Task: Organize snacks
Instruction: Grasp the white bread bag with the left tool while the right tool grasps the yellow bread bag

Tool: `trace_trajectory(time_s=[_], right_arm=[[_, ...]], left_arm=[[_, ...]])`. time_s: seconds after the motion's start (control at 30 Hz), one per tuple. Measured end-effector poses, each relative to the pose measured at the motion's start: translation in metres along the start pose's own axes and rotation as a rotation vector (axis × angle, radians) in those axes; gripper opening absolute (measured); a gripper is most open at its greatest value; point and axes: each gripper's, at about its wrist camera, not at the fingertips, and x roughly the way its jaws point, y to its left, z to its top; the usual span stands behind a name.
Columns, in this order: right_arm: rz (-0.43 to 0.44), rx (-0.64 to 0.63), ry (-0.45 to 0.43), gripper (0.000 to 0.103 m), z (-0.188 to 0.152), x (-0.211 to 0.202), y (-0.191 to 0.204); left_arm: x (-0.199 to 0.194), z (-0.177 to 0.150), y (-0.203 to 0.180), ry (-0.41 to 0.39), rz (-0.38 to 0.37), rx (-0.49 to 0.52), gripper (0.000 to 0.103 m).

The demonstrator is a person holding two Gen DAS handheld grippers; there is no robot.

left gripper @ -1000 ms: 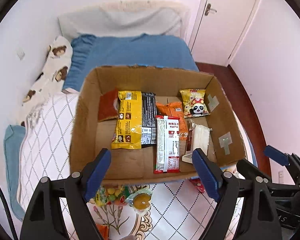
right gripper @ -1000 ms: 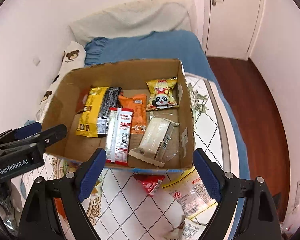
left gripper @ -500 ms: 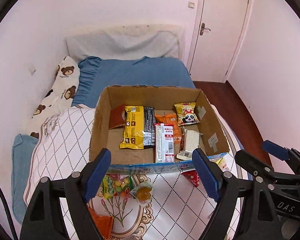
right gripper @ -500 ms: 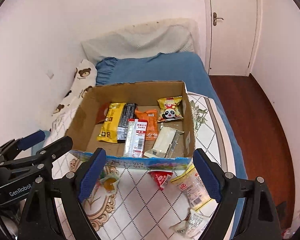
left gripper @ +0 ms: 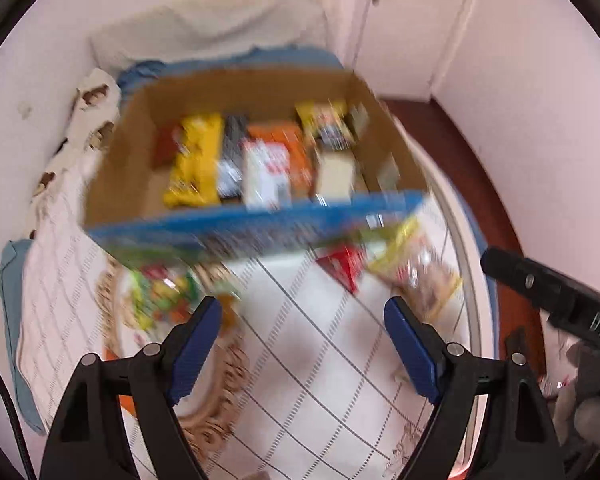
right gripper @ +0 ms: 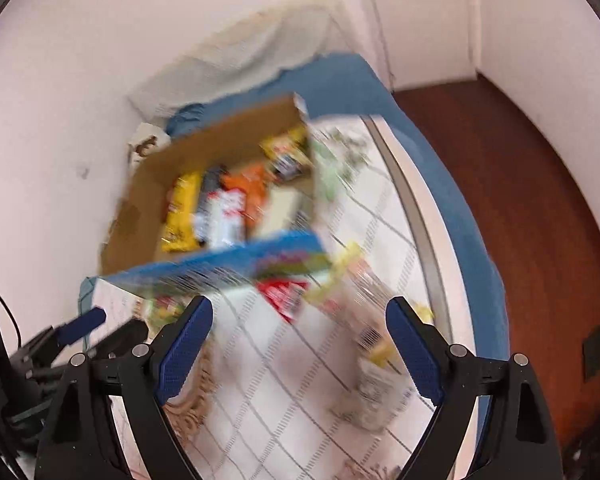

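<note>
Snacks [left gripper: 342, 270] ahead of open left gripper [left gripper: 304, 340]

Bright, even light; heavy motion blur

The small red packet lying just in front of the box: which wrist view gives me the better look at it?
Left wrist view, slightly. The red packet lies unobstructed on the quilted cover, below the cardboard box, though blurred. The right wrist view also shows it, between the open fingers, but smeared more by motion blur.
</note>
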Motion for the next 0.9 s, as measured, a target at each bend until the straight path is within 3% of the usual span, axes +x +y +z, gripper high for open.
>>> trace_trajectory(time_s=[0.03, 0.1, 0.27, 0.4, 0.5, 0.53, 0.57, 0.6, 0.67, 0.77, 0.83, 0.9], right_arm=[[0.006, 0.021, 0.025, 0.089, -0.003, 0.008, -0.012], [0.009, 0.058, 0.053, 0.068, -0.009, 0.019, -0.035], [-0.046, 0.127, 0.056, 0.067, -0.027, 0.021, -0.086], [-0.084, 0.199, 0.068, 0.068, -0.045, 0.02, -0.127], [-0.114, 0.241, 0.077, 0.067, -0.058, 0.019, -0.152], [-0.132, 0.252, 0.083, 0.067, -0.061, 0.019, -0.159], [-0.146, 0.262, 0.084, 0.067, -0.065, 0.02, -0.166], [-0.143, 0.274, 0.084, 0.067, -0.068, 0.02, -0.173], [-0.149, 0.289, 0.089, 0.067, -0.071, 0.02, -0.181], [-0.132, 0.244, 0.099, 0.067, -0.066, 0.024, -0.176], [-0.092, 0.175, 0.122, 0.073, -0.055, 0.034, -0.161], [-0.069, 0.097, 0.149, 0.086, -0.042, 0.047, -0.138]], left_arm=[[0.012, -0.006, -0.012, 0.036, -0.01, 0.018, 0.083], [0.03, -0.014, -0.036, 0.092, -0.036, 0.061, 0.083], [0.074, -0.037, -0.109, 0.223, -0.089, 0.251, 0.083], [0.115, -0.055, -0.15, 0.331, -0.151, 0.335, 0.083], [0.146, -0.066, -0.168, 0.396, -0.148, 0.349, 0.083], [0.153, -0.068, -0.172, 0.401, -0.113, 0.358, 0.083], [0.157, -0.069, -0.174, 0.398, -0.087, 0.369, 0.077], [0.157, -0.069, -0.175, 0.381, -0.066, 0.38, 0.064], [0.15, -0.067, -0.167, 0.36, -0.041, 0.366, 0.054], [0.138, -0.057, -0.132, 0.363, -0.059, 0.254, 0.054], [0.132, -0.053, -0.104, 0.366, -0.058, 0.18, 0.054], [0.127, -0.05, -0.075, 0.362, -0.05, 0.099, 0.054]])
